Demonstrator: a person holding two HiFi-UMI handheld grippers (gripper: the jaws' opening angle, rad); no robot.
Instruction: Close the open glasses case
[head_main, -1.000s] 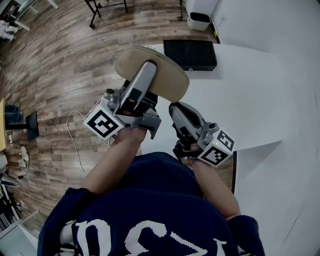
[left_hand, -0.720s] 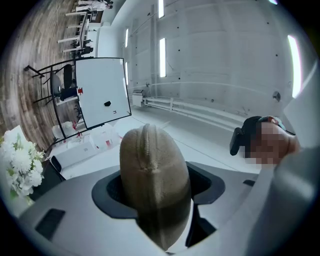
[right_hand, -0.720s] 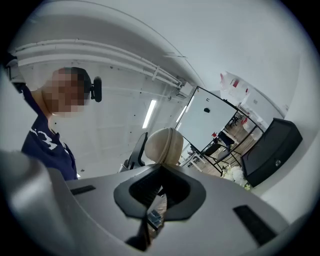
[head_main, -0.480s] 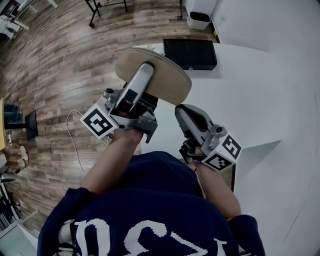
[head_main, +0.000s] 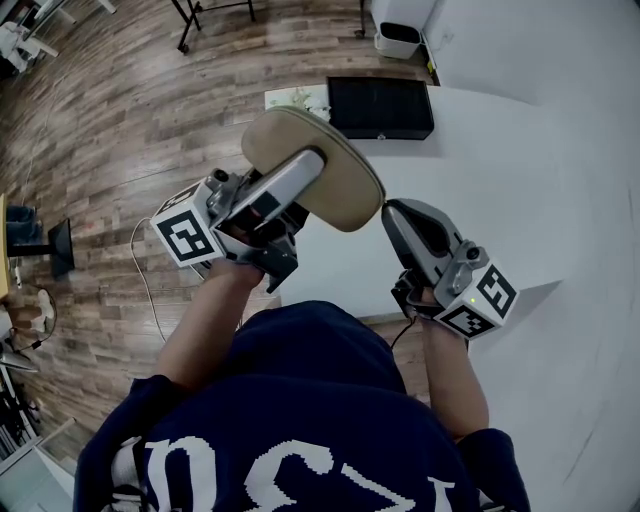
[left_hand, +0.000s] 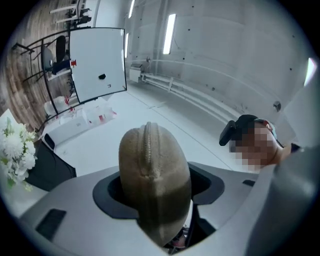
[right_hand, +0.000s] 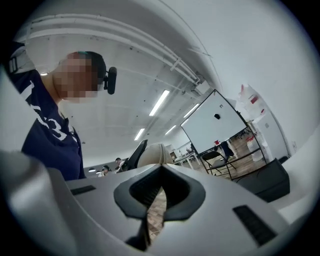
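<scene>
Head view: the left tongs (head_main: 305, 172) cover a strip of the glasses case (head_main: 345, 188); the lower jaw is hidden beneath it. Left gripper view: the case's near end is hidden between the jaws.

The head view looks steeply down past the person's chest, with the bench (head_main: 480, 180) toward 2 o'clock and the wood floor (head_main: 100, 130) toward 10 o'clock. The left gripper view sits close behind its jaws, angled up across the bench, and the glasses case (left_hand: 152, 180) fills its centre. The right gripper view, equally close, tilts up toward the ceiling lights (right_hand: 159, 102). Both gripper views share the whiteboard (left_hand: 97, 62), and all three views catch the case.
</scene>
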